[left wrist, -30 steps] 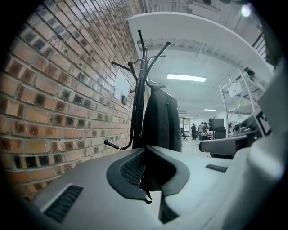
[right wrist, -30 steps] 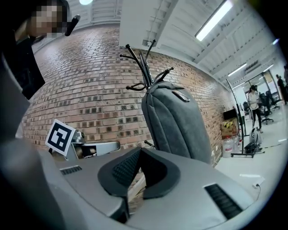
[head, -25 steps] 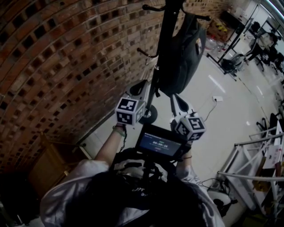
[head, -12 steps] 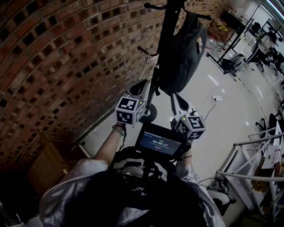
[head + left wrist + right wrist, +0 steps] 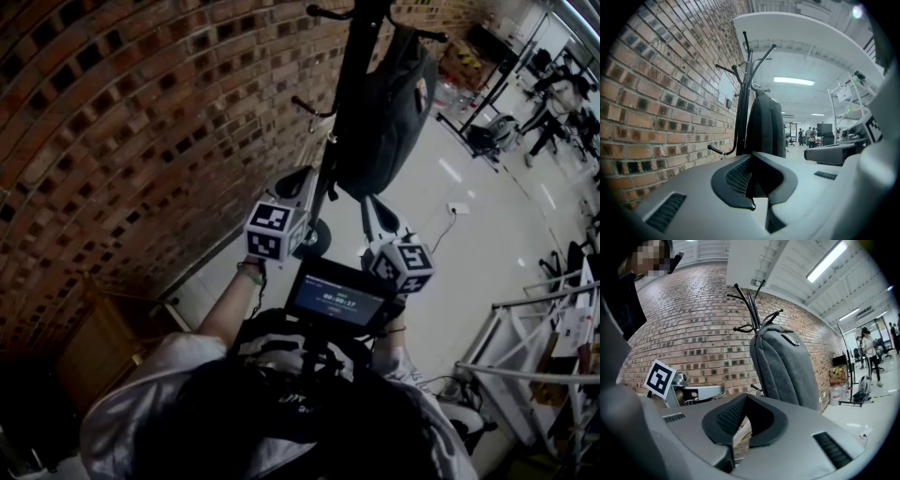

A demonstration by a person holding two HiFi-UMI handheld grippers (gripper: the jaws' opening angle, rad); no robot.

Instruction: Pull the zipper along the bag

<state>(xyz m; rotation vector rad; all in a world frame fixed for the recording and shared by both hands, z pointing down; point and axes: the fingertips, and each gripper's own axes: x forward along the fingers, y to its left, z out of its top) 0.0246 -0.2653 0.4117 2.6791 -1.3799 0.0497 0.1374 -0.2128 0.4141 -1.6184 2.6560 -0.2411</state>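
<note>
Little has changed since the earlier frames: both grippers stay where they were, and only a distant person across the room has shifted. The left gripper (image 5: 298, 178) and right gripper (image 5: 372, 208) are each clenched on nothing, jaws pressed together, and stop short of the bag (image 5: 389, 103). The dark grey backpack hangs from a coat stand (image 5: 339, 103) beside the brick wall (image 5: 122, 141). It looks soft and padded, and hanging free it will likely swing and buckle under a pull. A pale tab (image 5: 790, 339) near its top may be the zipper pull, small and probably slick. One gripper should pinch the fabric beside the track while the other takes that tab.
</note>
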